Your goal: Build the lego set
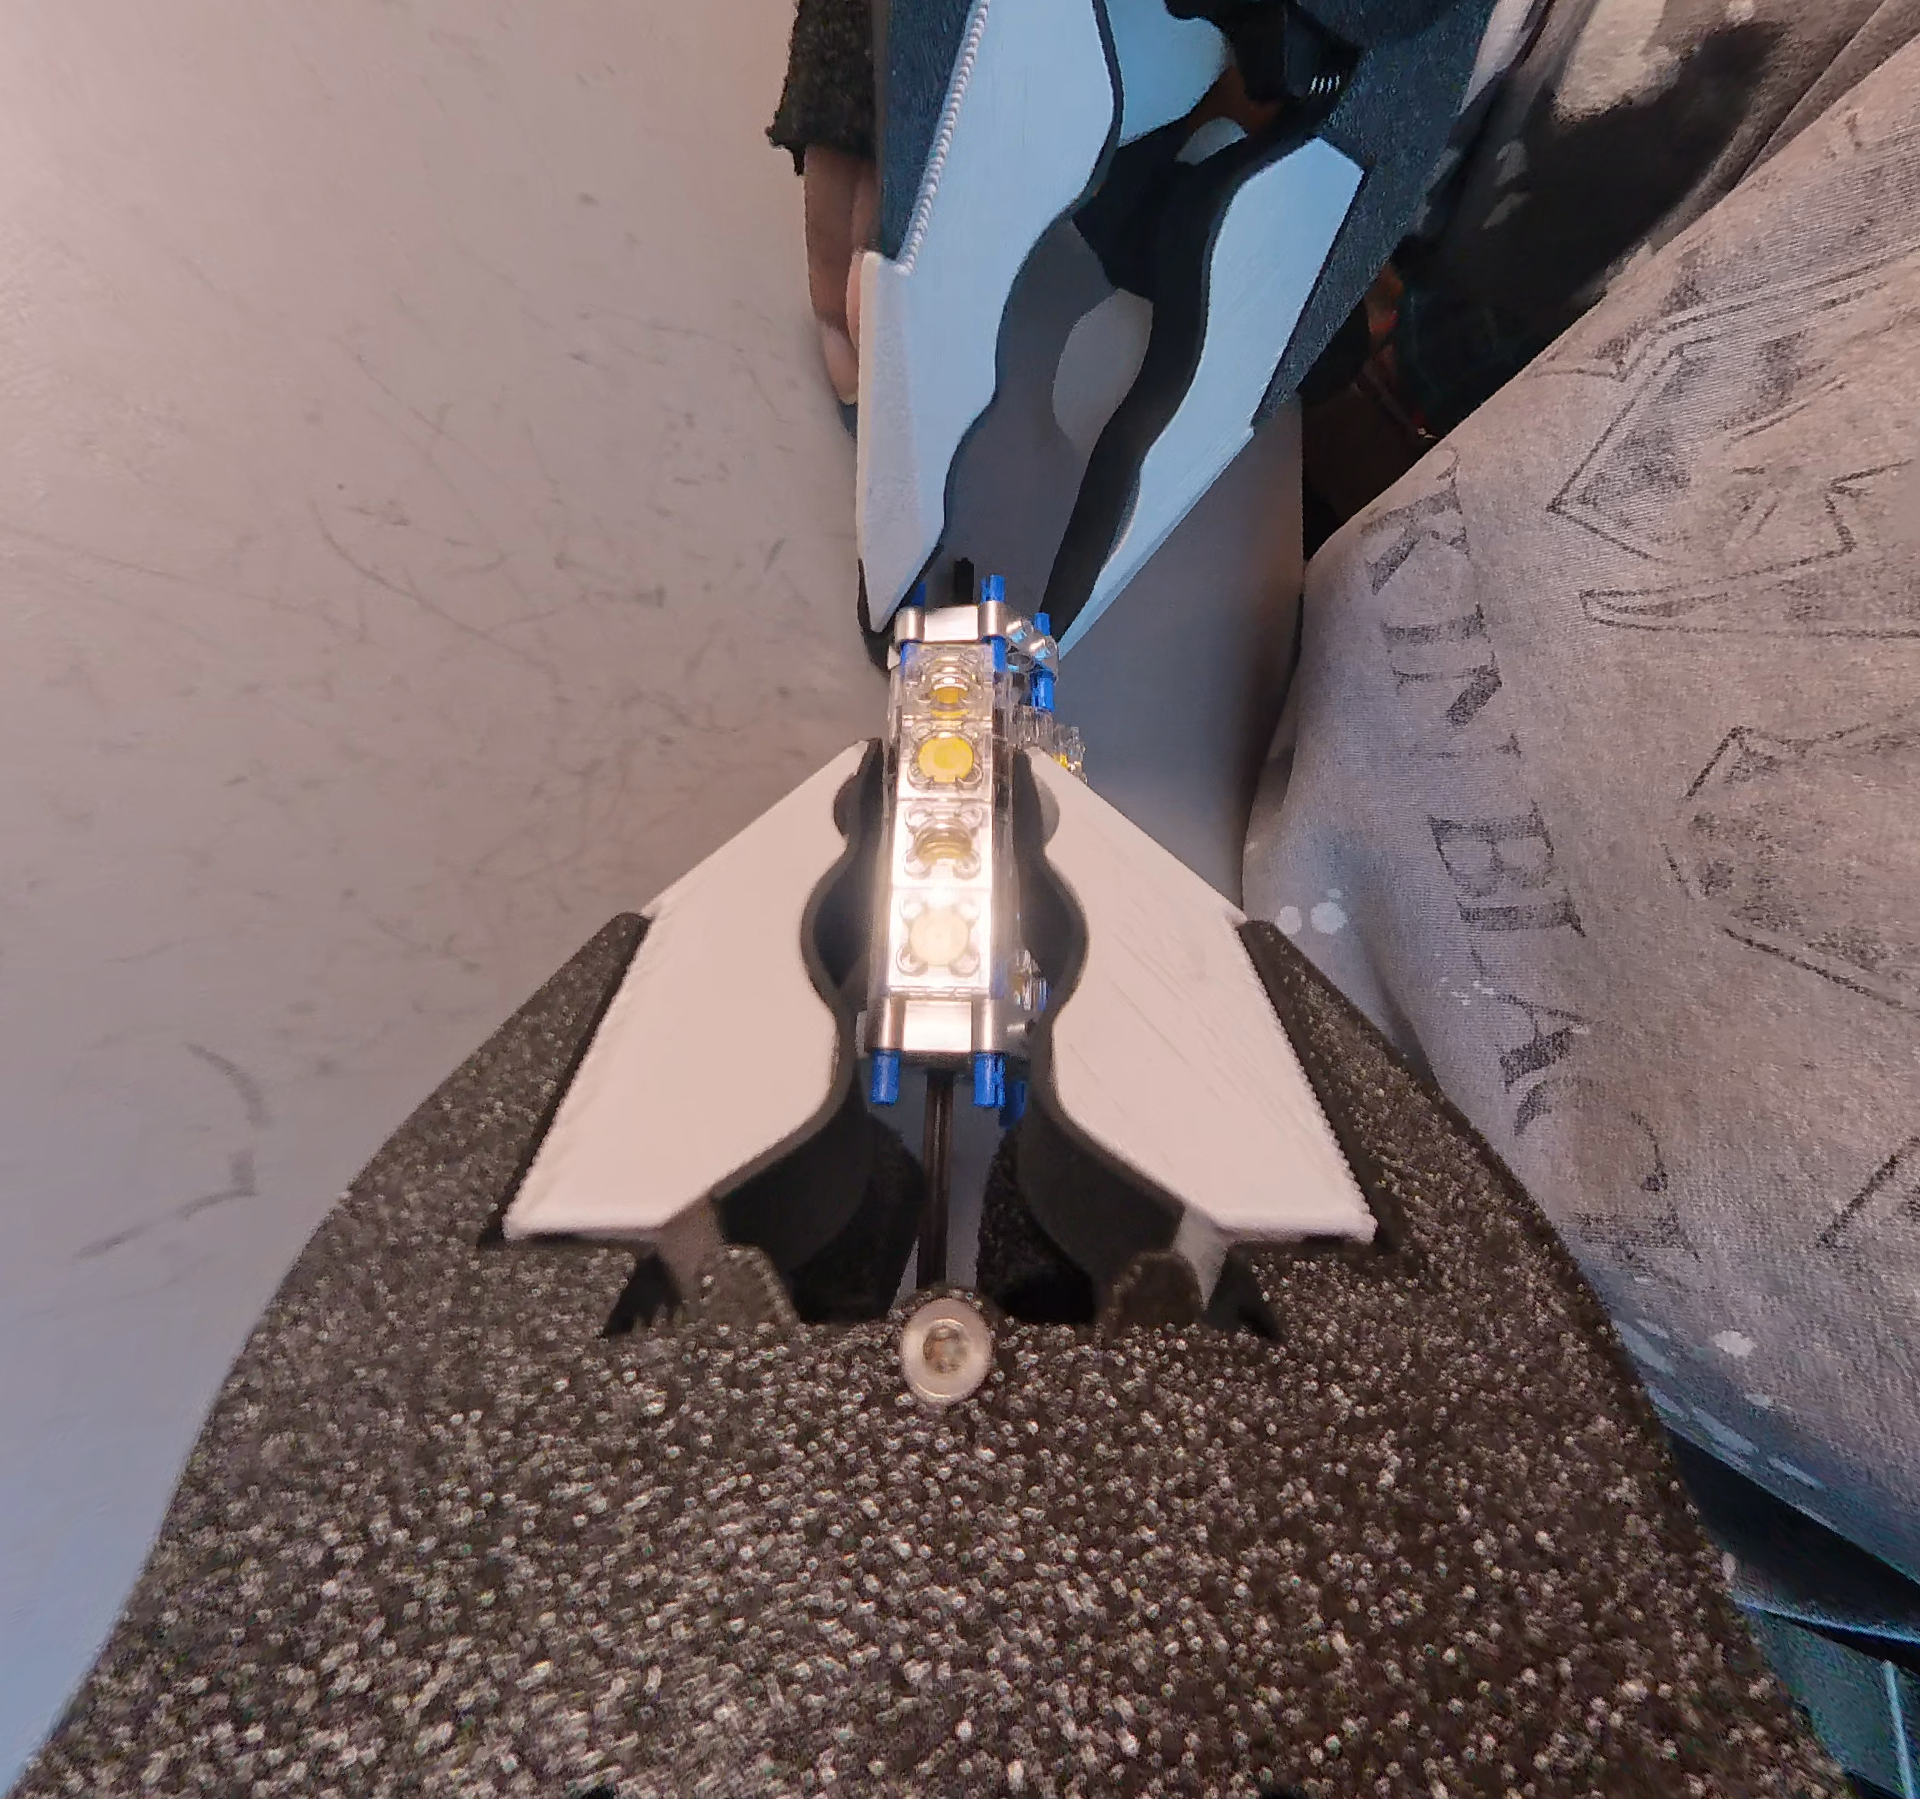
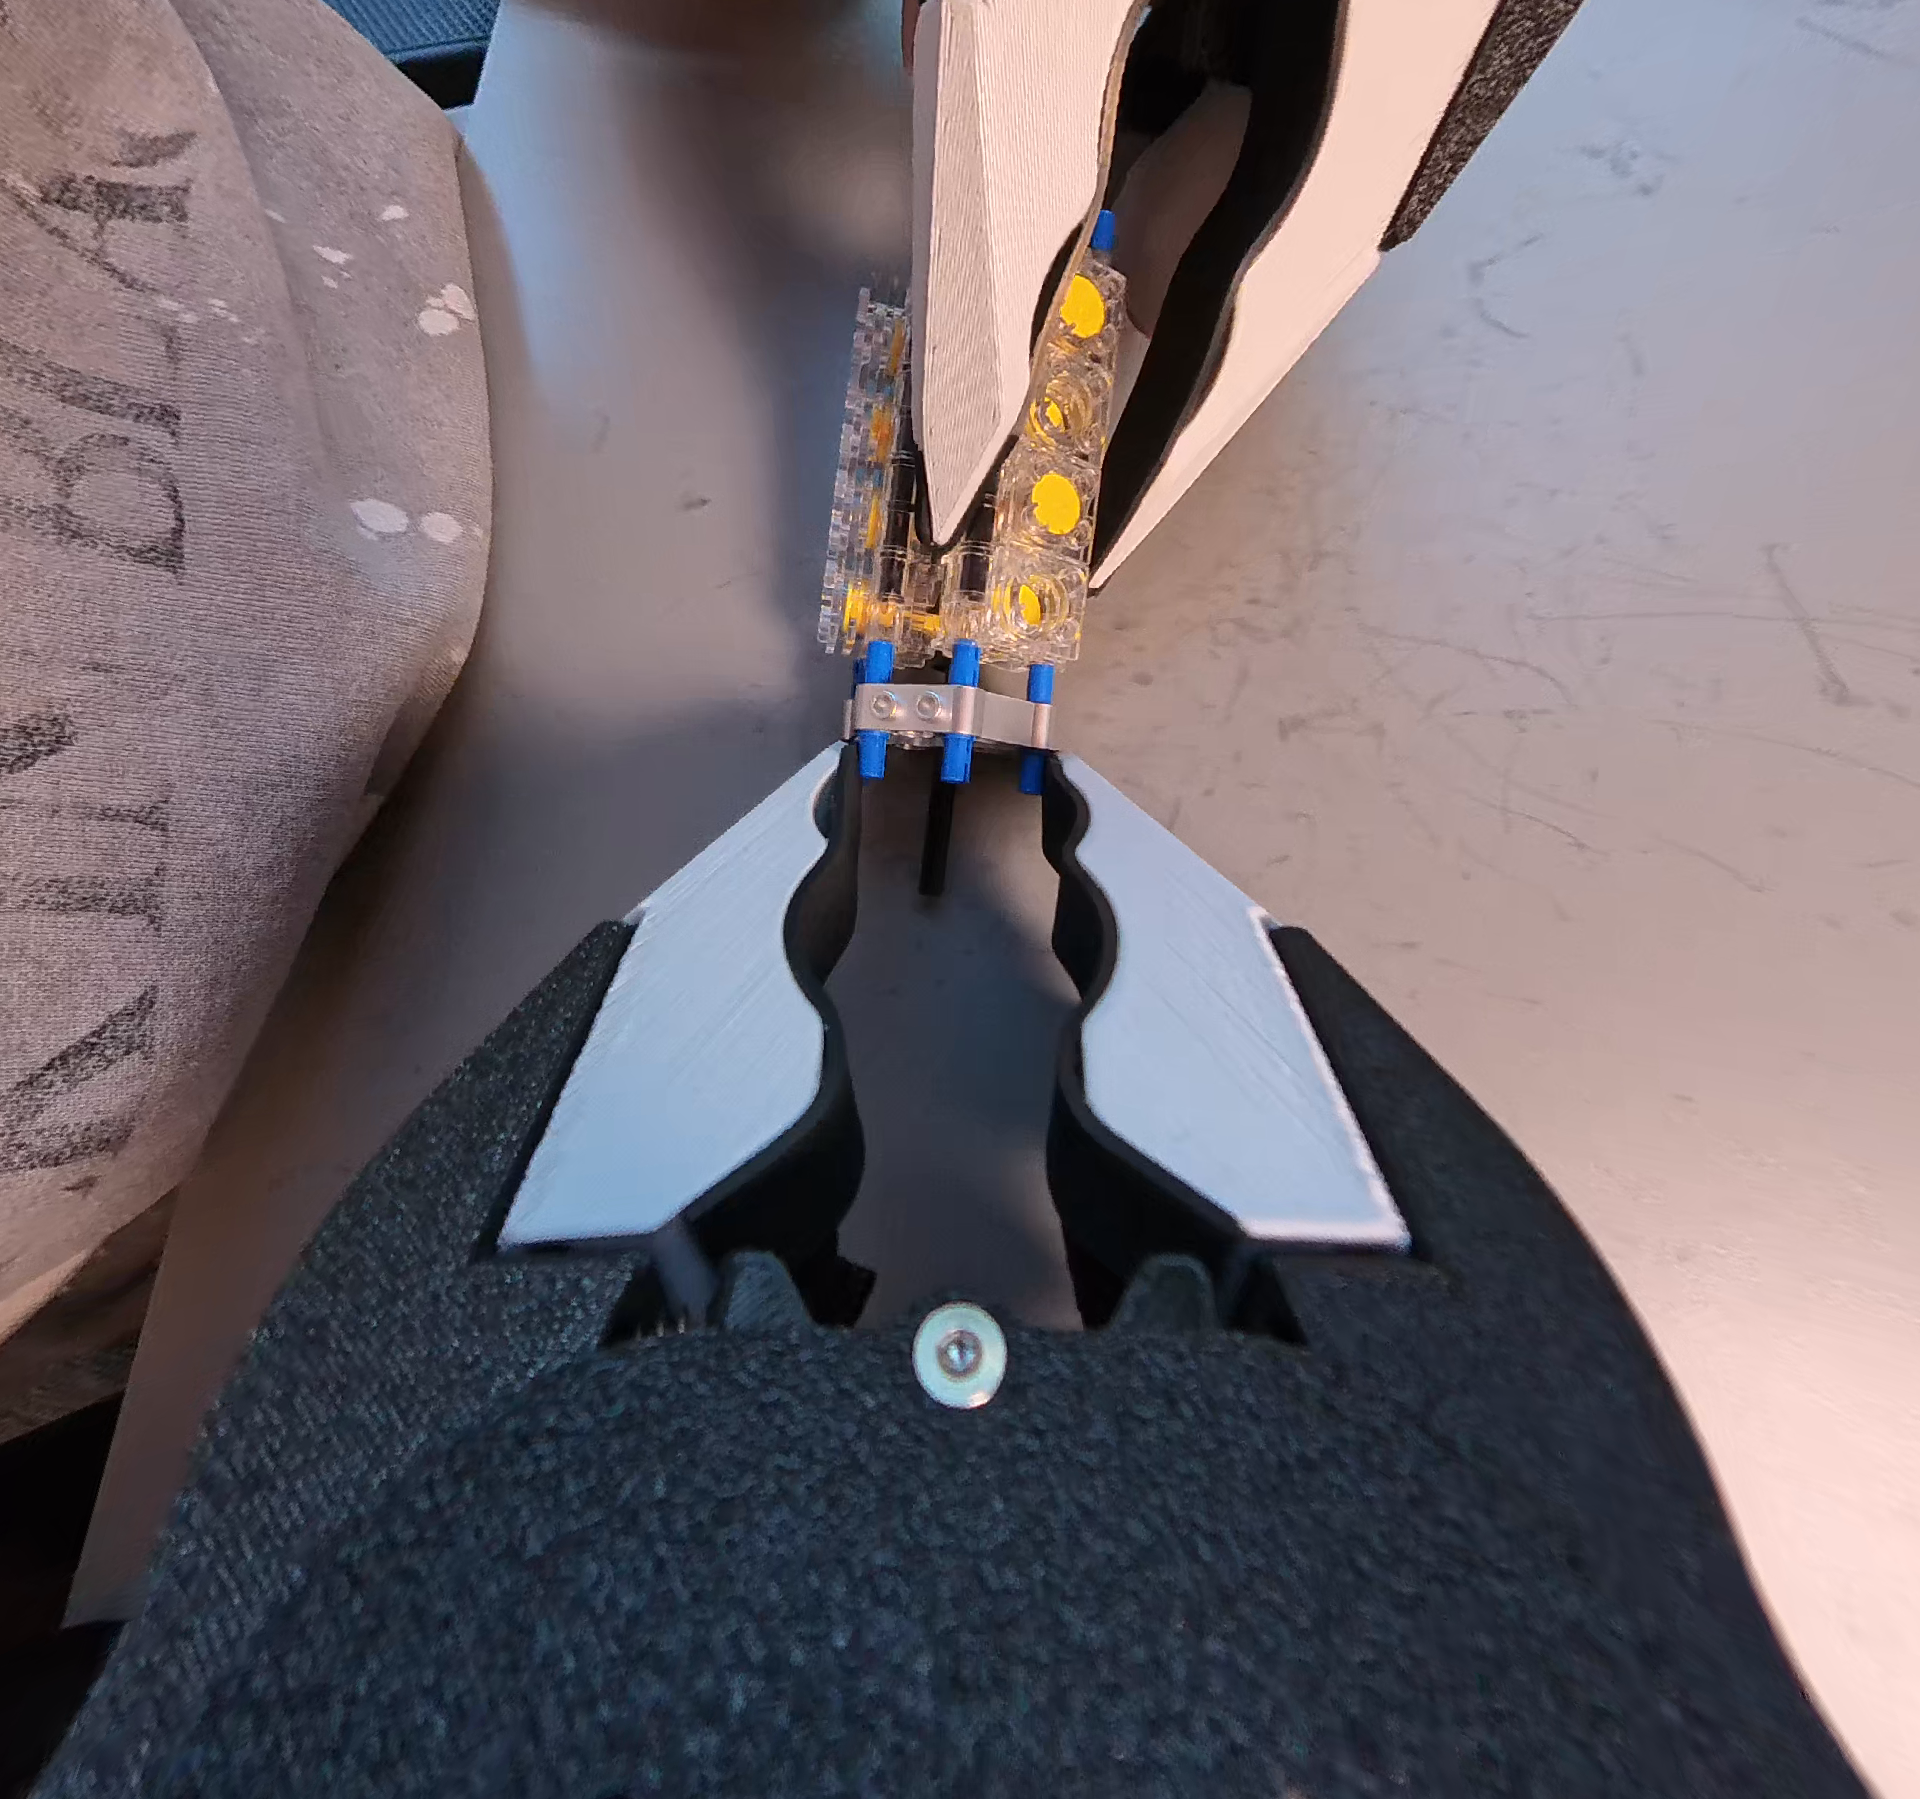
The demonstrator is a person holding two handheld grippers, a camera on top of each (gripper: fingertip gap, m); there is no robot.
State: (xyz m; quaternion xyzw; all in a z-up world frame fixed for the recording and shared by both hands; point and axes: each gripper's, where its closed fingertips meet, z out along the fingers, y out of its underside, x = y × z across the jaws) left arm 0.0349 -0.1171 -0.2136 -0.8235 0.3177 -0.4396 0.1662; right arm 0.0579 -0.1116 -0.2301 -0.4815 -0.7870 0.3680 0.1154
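A small brick assembly (image 1: pixel 940 866) of clear beams with yellow round centres, blue pins and grey end connectors hangs above the table between both grippers. My left gripper (image 1: pixel 943 762) is shut on one clear beam, held lengthwise between its fingers. In the right wrist view the left gripper (image 2: pixel 1023 554) comes in from the top, one finger tucked between the two clear beams (image 2: pixel 1049 461). My right gripper (image 2: pixel 945 773) closes around the grey end connector (image 2: pixel 940 710), its tips against the outer blue pins. A thin black axle (image 2: pixel 932 845) sticks out of that end. The right gripper also shows in the left wrist view (image 1: pixel 977 622).
A grey, scratched table top (image 1: pixel 364 502) lies under everything. A person's grey printed garment (image 1: pixel 1610 814) fills the right of the left wrist view and the left of the right wrist view (image 2: pixel 156 502). A hand in a black fingerless glove (image 1: pixel 831 191) holds the right gripper. Only a small space, under 4 cm, lies between the two pairs of fingers.
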